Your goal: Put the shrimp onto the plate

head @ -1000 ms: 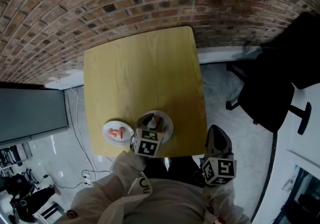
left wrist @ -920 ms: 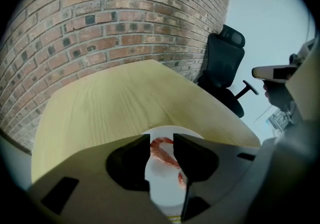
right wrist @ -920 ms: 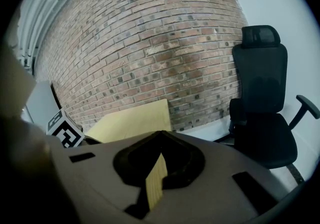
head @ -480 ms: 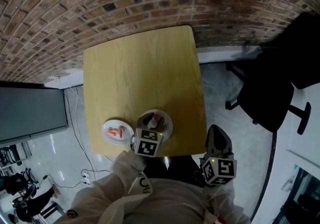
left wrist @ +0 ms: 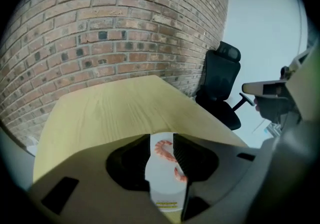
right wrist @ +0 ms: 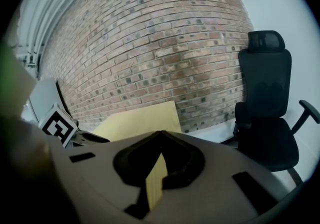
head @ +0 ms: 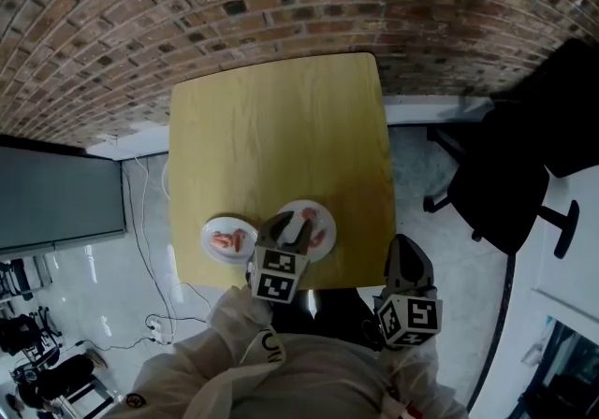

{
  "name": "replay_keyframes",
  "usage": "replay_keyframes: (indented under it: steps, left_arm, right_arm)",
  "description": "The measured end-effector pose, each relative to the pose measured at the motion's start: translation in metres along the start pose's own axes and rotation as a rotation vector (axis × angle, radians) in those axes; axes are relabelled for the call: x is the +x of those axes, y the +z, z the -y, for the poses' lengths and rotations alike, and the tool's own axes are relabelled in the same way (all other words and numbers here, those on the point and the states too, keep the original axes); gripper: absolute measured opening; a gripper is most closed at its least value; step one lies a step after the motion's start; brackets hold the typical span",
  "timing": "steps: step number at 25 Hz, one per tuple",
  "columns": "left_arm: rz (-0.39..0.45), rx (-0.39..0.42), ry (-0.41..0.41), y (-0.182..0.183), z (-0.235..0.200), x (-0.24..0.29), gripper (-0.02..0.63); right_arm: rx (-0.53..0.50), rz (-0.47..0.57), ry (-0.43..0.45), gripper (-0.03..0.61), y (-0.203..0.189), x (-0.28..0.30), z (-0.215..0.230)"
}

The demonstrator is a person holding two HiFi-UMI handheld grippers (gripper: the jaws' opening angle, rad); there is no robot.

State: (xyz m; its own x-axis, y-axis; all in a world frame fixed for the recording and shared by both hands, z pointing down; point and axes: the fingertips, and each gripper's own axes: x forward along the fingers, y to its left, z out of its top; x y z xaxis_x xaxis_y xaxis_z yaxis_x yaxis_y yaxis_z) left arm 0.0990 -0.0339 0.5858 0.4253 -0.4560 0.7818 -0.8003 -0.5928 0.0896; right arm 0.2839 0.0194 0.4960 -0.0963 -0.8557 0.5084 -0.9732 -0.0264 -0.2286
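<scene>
Two white plates lie near the front edge of the yellow table (head: 271, 137). The smaller left plate (head: 213, 252) carries pink shrimp (head: 225, 240). The larger plate (head: 327, 217) holds two shrimp (head: 308, 215). My left gripper (head: 294, 236) hovers over that plate's near left side, open, with nothing between its fingers; in the left gripper view I see the plate (left wrist: 162, 178) and a shrimp (left wrist: 163, 148) through the gap of the left gripper (left wrist: 163, 142). My right gripper (head: 405, 244) hangs off the table's right front corner, shut and empty, its tips meeting in the right gripper view (right wrist: 160, 134).
A brick wall (head: 234, 6) runs behind the table. A black office chair (head: 505, 183) stands on the floor to the right. A dark panel (head: 56, 202) sits at the left, with cables on the floor beside it.
My left gripper has drawn back and to the left off the larger plate, so two shrimp on it now show. The right gripper has stayed put.
</scene>
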Motion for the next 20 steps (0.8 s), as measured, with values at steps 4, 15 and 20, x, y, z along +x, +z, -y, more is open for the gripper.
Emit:
replay_keyframes:
  steps: [4,15,20]
  left_arm:
    - [0.049,-0.016,0.015,0.002,-0.011,-0.026,0.132]
    - [0.174,-0.091,0.124,-0.018,-0.080,-0.107,0.057]
    - [0.209,-0.116,0.166,-0.032,-0.116,-0.141,0.048]
  right_arm:
    - [-0.015,0.002,0.028,0.023,0.000,-0.002,-0.026]
    - [-0.087,0.027,0.127,0.023,0.007,-0.002,-0.130]
    - [-0.118,0.037,0.166,0.023,0.008,-0.003,-0.181]
